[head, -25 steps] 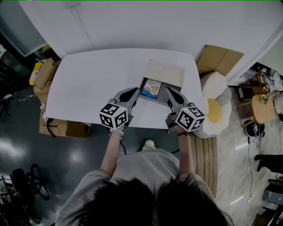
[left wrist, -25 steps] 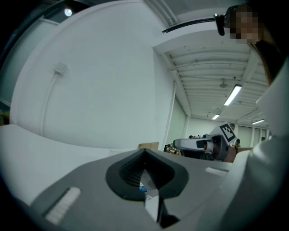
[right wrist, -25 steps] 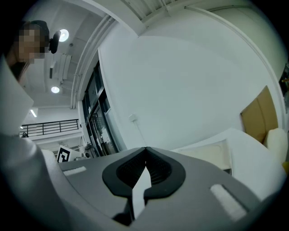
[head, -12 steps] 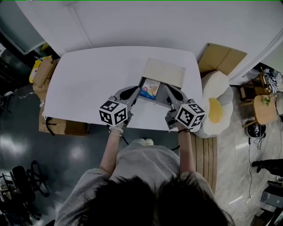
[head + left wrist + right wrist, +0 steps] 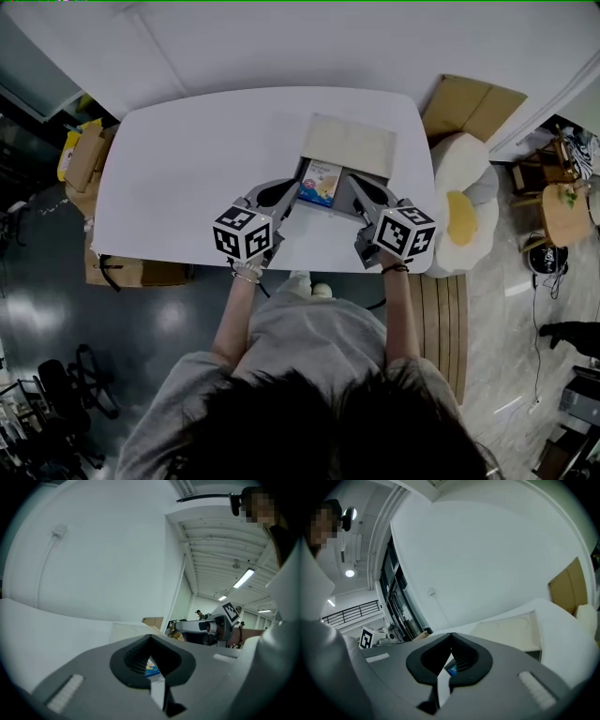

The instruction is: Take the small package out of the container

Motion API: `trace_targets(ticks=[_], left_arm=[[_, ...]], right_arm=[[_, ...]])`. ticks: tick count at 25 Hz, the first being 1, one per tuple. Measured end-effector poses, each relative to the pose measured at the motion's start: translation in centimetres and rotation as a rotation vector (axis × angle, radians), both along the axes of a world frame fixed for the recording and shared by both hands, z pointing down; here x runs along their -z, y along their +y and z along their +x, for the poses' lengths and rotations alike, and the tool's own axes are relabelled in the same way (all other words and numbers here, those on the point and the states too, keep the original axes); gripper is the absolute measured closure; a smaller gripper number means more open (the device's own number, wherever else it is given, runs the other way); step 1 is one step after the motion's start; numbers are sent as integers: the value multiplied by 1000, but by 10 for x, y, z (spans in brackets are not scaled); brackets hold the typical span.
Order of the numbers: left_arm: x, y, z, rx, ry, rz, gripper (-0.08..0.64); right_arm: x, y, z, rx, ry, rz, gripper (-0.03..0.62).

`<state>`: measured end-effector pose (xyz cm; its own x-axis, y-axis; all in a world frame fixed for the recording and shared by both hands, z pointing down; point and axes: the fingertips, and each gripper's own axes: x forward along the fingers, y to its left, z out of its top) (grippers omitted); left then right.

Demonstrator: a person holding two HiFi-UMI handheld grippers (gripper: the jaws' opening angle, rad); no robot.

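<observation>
We hold both tongs low over the near edge of the white table (image 5: 187, 178), tips aimed fwd and slightly down, one marker cube riding on the back of each.

Left tongs (image 5: 292, 186): jaws together. In the left gripper view the two tips meet at a point w/ nothing clamped btwn them, only the dark ribbed hollow behind. Right tongs (image 5: 352, 184): same, jaws together tip to tip, nothing in them.

The box (image 5: 349, 148) sits just ahead of the tips, flap thrown back on the far side. The packet (image 5: 321, 182), blue and yellow print, lies flat inside it, right btwn the two pairs of tips. Left tongs come in at the box's left front corner, right tongs along its right side. We can't tell whether either tip touches the box. Neither touches the packet.

Each gripper view catches a sliver of the packet past the shut tips, thru the slot below them: (image 5: 151, 668) for the left, (image 5: 451, 670) for the right. The left gripper view also shows the right tongs across from it, level w/ it.

Outboard of the right tongs, off the table's end, a fried-egg cushion (image 5: 457, 216) w/ a flat cardboard sheet (image 5: 473, 108) beyond it. Outboard of the left tongs, cardboard cartons (image 5: 84, 155) on the dark floor.
</observation>
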<state>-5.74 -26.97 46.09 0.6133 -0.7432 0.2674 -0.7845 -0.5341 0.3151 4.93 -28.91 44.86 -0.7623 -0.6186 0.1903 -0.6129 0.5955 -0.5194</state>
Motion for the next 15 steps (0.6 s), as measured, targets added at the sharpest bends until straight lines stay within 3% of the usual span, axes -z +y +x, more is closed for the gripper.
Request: trace_targets(ticks=[15], left_arm=[[-41,-23,-8,-96,23,-109,566]], right_arm=[[-57,-26,-16,3,198,-156,575]])
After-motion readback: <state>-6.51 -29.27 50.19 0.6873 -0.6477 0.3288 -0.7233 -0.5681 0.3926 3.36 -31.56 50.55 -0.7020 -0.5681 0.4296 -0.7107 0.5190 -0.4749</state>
